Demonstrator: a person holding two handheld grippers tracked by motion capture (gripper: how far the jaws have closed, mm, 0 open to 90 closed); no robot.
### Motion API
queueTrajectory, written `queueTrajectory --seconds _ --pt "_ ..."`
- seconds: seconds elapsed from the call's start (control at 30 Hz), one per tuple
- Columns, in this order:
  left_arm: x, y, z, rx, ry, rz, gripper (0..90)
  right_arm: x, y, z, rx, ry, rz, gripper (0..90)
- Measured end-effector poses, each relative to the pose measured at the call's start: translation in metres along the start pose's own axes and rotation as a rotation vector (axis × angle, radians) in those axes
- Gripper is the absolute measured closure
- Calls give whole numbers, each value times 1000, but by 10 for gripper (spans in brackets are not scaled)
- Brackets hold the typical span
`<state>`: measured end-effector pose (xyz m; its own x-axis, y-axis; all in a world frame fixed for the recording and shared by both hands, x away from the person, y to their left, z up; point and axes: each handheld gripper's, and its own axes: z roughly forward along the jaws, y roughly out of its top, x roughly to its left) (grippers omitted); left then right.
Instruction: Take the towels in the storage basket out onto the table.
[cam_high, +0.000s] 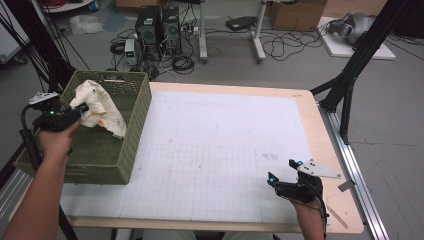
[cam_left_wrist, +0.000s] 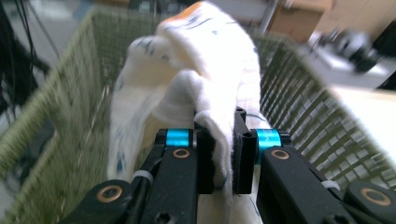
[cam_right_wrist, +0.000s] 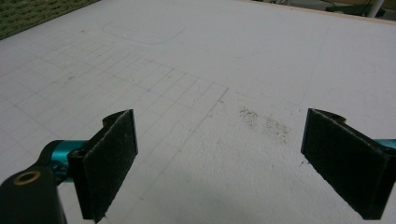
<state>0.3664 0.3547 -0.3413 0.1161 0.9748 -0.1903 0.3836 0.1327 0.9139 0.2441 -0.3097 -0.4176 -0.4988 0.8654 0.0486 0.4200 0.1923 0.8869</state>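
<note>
lifting the cloth (cam_high: 100, 107) out of the green basket (cam_high: 127, 155) at the left of the high view is the step in hand. the left tool (cam_left_wrist: 223, 154) is clamped on a fold of it, above the basket. best to raise it straight up until the hanging end clears the rim. the right tool (cam_right_wrist: 219, 158), jaws wide apart, waits over the white surface (cam_high: 225, 145) at lower right.

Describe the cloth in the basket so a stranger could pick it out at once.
Find the green woven basket at the table's left edge. Above its far end hangs the cloth, pinched in the left claw. It is a crumpled cream cloth with small orange and dark marks, the one soft, pale thing against the green weave.
</note>
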Motion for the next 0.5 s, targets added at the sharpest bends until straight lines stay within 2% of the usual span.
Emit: queueTrajectory --seconds 0.07,0.1,0.13,0.17,0.2,0.33,0.4,0.5 --pt "-1 6 -9 -63 -12 5 832 0 0 0 -2 1 4 100" --pt "-1 6 -9 -63 -12 5 832 1 0 0 -2 0 3 100" --pt "-4 13 -17 -108 -22 14 832 1 1 0 -2 -1 4 100" --pt "-4 13 -17 -108 -22 14 832 1 1 0 -2 -1 4 100" --pt "-7 20 -24 -131 -35 35 832 1 1 0 0 -4 5 100" --pt "-16 33 -34 -145 -56 97 832 1 1 1 3 -2 3 100" --pt "-19 36 -36 -151 -62 104 832 1 1 1 3 -2 1 100" --pt "-32 45 -42 -184 -99 147 832 1 1 2 10 -6 1 100"
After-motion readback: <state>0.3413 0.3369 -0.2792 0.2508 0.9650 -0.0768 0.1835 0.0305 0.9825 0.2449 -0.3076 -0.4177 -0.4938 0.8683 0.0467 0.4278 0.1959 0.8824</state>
